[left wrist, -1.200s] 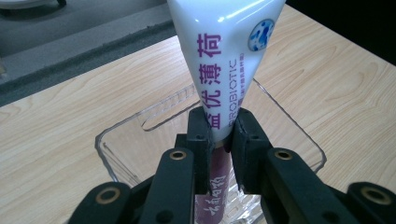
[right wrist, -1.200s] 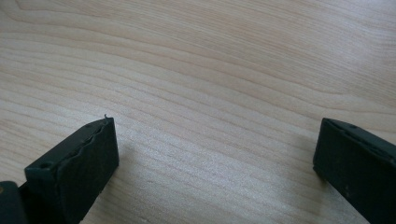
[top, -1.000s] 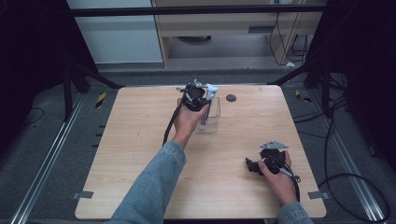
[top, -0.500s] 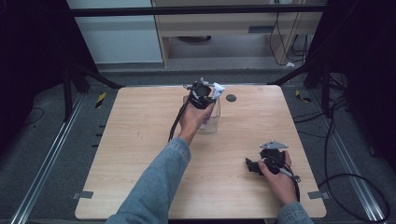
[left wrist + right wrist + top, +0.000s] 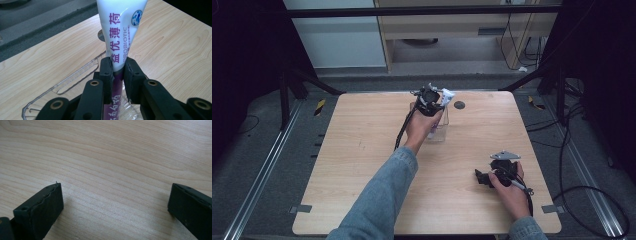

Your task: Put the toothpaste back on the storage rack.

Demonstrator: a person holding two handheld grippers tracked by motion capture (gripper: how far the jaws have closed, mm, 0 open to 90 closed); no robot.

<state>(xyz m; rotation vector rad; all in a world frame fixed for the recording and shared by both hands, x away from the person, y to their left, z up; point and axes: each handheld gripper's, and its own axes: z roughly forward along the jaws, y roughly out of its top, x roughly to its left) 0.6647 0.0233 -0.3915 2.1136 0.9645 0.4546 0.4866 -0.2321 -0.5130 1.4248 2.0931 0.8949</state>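
Observation:
A white toothpaste tube (image 5: pixel 123 30) with purple print stands nearly upright, its flat crimped end up. My left gripper (image 5: pixel 117 72) is shut on its lower part. The tube's purple bottom end reaches into a clear plastic cup (image 5: pixel 65 83) that stands on the table. From above, the left gripper (image 5: pixel 431 99) holds the tube (image 5: pixel 447 95) over the clear cup (image 5: pixel 438 131) at the table's far middle. My right gripper (image 5: pixel 482 177) rests near the front right of the table, its jaws open wide with bare wood between them (image 5: pixel 115 202).
The wooden table (image 5: pixel 362 150) has a small dark round hole (image 5: pixel 459 105) just right of the cup. Black cables (image 5: pixel 592 190) lie on the floor to the right. A metal rail (image 5: pixel 257 175) runs along the left side.
The left hand has moved slightly right and toward the far edge with the tube, bringing it over the cup. The right gripper has stayed still.

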